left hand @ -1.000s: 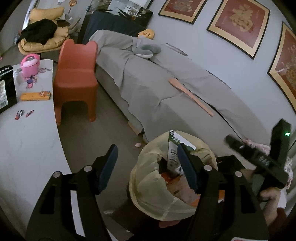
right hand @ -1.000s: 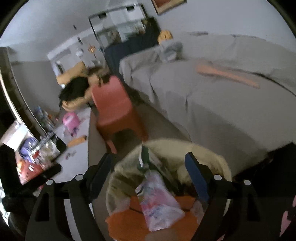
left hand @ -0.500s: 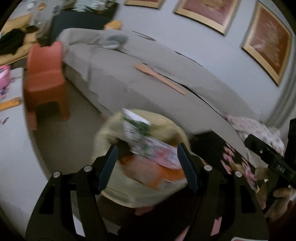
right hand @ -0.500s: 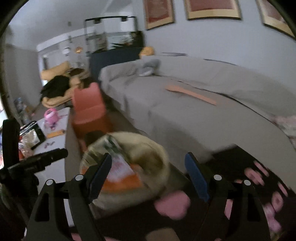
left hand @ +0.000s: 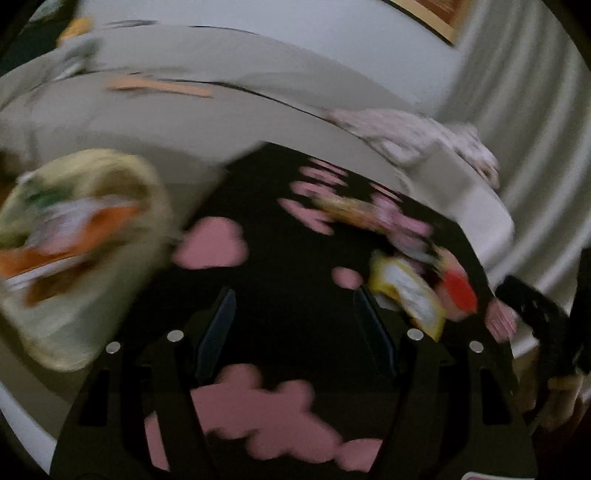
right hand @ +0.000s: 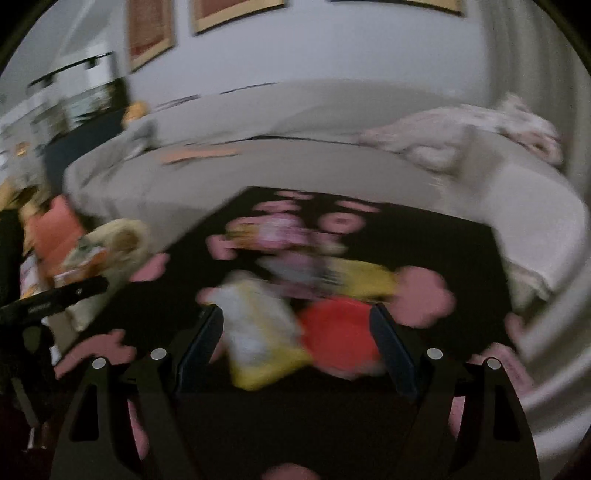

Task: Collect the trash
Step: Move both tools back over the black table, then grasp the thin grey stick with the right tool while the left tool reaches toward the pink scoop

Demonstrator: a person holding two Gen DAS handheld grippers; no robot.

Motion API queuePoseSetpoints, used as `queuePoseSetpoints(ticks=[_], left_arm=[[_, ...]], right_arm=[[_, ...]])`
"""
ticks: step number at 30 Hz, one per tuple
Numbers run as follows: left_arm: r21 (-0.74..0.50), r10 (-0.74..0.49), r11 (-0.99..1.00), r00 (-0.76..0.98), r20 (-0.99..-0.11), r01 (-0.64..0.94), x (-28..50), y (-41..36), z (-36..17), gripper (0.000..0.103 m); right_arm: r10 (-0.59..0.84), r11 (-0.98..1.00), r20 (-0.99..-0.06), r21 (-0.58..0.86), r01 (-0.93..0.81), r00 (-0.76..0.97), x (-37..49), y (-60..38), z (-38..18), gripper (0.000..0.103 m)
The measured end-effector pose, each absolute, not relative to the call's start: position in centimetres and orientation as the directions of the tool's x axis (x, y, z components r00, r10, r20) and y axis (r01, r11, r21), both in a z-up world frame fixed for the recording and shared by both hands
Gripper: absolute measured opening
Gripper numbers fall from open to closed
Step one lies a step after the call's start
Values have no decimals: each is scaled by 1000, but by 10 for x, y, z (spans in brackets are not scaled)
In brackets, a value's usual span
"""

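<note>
Both views were heavily motion-blurred. Nearest the lens, the left gripper (left hand: 295, 325) had its jaws spread with nothing between them, only bare black mat (left hand: 288, 295) with flat pink cloud-like patches below. The right gripper (right hand: 295, 347) likewise stood spread; a crinkled yellow-and-white wrapper (right hand: 258, 332) and a red wrapper (right hand: 336, 336) lay on the mat in the gap between its fingers, though whether the pads touched them could not be told. Further pink and yellow packets (right hand: 314, 266) lay loosely heaped just beyond, toward the middle of the mat. In the left view the same litter sat at the mat's right edge. The trash bin (left hand: 85, 236), lined with a soft pale yellow bag and filled with orange and white packaging, stood off the mat's left corner. Beyond the mat's far straight edge ran a long sofa (right hand: 295, 147) under smooth grey cloth, with a crumpled pale blanket (right hand: 461, 136) at its right end and framed pictures (right hand: 236, 14) on the wall above.
</note>
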State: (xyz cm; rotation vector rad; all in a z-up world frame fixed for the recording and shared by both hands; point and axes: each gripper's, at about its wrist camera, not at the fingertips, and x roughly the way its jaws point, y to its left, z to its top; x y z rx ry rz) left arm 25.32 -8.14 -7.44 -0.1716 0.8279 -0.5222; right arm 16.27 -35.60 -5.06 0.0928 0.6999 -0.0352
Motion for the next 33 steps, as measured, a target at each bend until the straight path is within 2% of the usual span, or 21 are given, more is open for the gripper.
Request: queuePoseSetpoints(ticks=[5,9,11,16,18,21,23,26,27,28,29,33], left_arm=[[-338,-642,745,477,-601,576,275,-142,-67,63],[-218,-678,661,446,-584,718,312,-190,-57,63],[-137,-646,646,443,-621,751,339,-216,-58,63],[-95,-534,681,404,-743,726,406,-253,-87,63],[-134,-508,698,354,-785,704,423,-254,-103,63],[-264,-568,688,276,-775,676,425,-242,-108,63],[-274,-573,672,249,-781,688,416,-239,-110,63],[-203,-543,675,292,-787,710,391,-235,-107,51],[-188,-535,679,303,-788,710,385,-234,-106,41],[-182,-527,690,313,-790,701,378,-230,-104,23],[-195,-523,698,304,-796,689,374,-226,-104,15],[-266,-550,710,278,-787,652,352,-204,-102,15]], right_arm=[[-79,984,-631,74,161,772,139,-394,-51,77],[-82,983,-621,77,164,779,130,-405,-53,77],[-76,984,-621,78,159,780,128,-410,-55,77],[-26,985,-631,114,126,775,124,-418,-56,77],[-22,987,-637,108,117,770,124,-421,-57,77],[-28,990,-648,90,113,761,128,-426,-56,77],[-15,989,-651,101,106,759,133,-429,-57,77],[-2,989,-653,111,98,757,144,-429,-59,77],[4,989,-652,114,92,759,149,-426,-58,77],[11,989,-650,117,86,760,151,-423,-58,77],[24,990,-649,123,73,761,154,-419,-58,77],[65,992,-653,122,20,754,165,-402,-57,77]])
